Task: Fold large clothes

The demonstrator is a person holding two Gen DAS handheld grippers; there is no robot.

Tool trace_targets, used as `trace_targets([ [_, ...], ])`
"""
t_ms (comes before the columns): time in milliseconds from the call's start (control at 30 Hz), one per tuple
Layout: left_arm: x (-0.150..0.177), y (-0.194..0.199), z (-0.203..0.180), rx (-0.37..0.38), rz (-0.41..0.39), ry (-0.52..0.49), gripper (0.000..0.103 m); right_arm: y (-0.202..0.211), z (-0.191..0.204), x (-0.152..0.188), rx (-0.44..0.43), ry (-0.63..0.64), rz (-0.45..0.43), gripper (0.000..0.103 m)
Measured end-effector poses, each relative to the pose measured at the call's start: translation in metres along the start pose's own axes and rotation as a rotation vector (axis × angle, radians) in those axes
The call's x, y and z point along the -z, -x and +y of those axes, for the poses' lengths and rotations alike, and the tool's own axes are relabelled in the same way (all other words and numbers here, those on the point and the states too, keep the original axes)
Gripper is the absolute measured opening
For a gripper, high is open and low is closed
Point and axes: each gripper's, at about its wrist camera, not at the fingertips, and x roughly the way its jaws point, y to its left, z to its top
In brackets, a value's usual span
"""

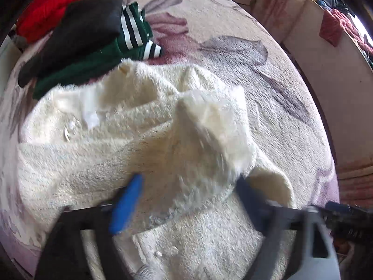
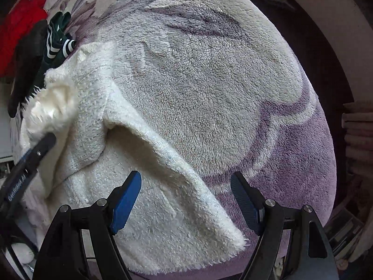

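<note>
Far left, stack: I am seeing three garments piled at the bed's far edge, one red garment, one black garment and one green striped garment, the black one lying on the green.
Task thing: one white fleece garment is lying on the floral blanket covering the bed, its upper edge touching the green one.
Left hand-held gripper: I am holding it over the fleece with jaws spread wide; fabric is lying between the blue fingers, but nothing looks pinched.
Step in hand: I am judging that a fold has just been laid and I am letting go; the garment is looking partly folded, with a flap bunched up in the middle.
Right hand-held gripper: its jaws are standing open and empty, straddling the fleece's right hem.
Next move: I am thinking of closing on that hem corner and carrying it leftward across the body, keeping the layers flat.
</note>
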Motion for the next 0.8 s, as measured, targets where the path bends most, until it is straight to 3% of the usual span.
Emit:
trace_targets([
  [200,0.026,0.043,0.036,-0.007,-0.018,0.072,0.093,0.022,0.013,-0.011,-0.177,0.027,0.024,0.081],
  [367,0.048,0.053,0.132,-0.217,-0.017,0.213,0.093,0.006,0.085,-0.020,-0.336,0.103,0.086,0.081],
  [500,0.055,0.024,0.219,-0.383,0.033,0.341,0.093,-0.049,0.143,-0.035,-0.280,0.184,0.178,0.079],
  [533,0.055,0.018,0.238,-0.400,0.041,0.375,0.093,-0.061,0.154,-0.038,-0.280,0.195,0.209,0.069],
  [567,0.054,0.016,0.255,-0.412,0.038,0.410,0.093,-0.064,0.161,-0.040,-0.283,0.210,0.199,0.015],
  [600,0.052,0.019,0.268,-0.419,0.020,0.443,0.093,-0.061,0.169,-0.042,-0.275,0.234,0.182,0.006],
  [700,0.042,0.033,0.289,-0.413,-0.058,0.489,0.093,-0.025,0.185,-0.046,-0.256,0.282,0.031,0.005],
  [800,0.037,0.010,0.299,-0.428,0.001,0.481,0.093,-0.001,0.185,-0.053,-0.225,0.255,-0.080,0.005],
])
